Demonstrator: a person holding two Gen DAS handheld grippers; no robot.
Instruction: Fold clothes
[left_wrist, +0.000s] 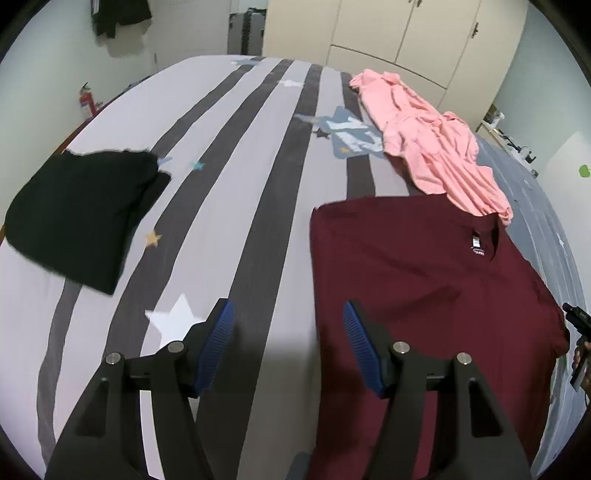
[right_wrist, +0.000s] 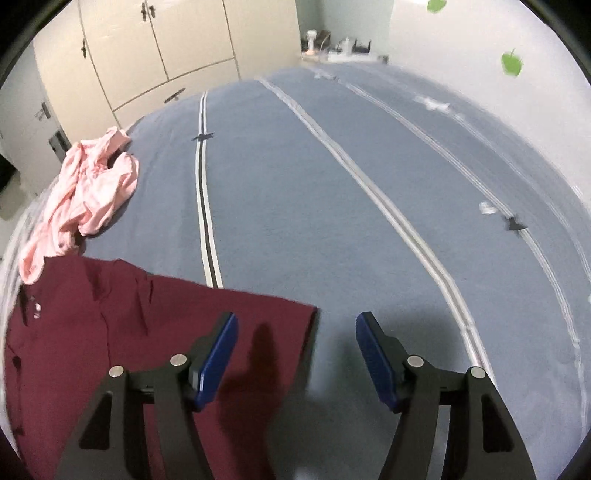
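A maroon T-shirt (left_wrist: 424, 280) lies spread flat on the bed, its neck label facing up. My left gripper (left_wrist: 288, 314) is open and empty, hovering over the shirt's left edge. The shirt also shows in the right wrist view (right_wrist: 110, 332). My right gripper (right_wrist: 297, 325) is open and empty above the shirt's right edge. A crumpled pink garment (left_wrist: 428, 144) lies beyond the shirt, also seen in the right wrist view (right_wrist: 85, 192). A folded black garment (left_wrist: 81, 214) rests at the left.
The bed (left_wrist: 229, 184) has a grey striped cover with stars on the left and a blue part (right_wrist: 332, 206) on the right. Cream wardrobes (left_wrist: 399, 33) stand behind the bed. The other gripper's handle (left_wrist: 578, 343) shows at the right edge.
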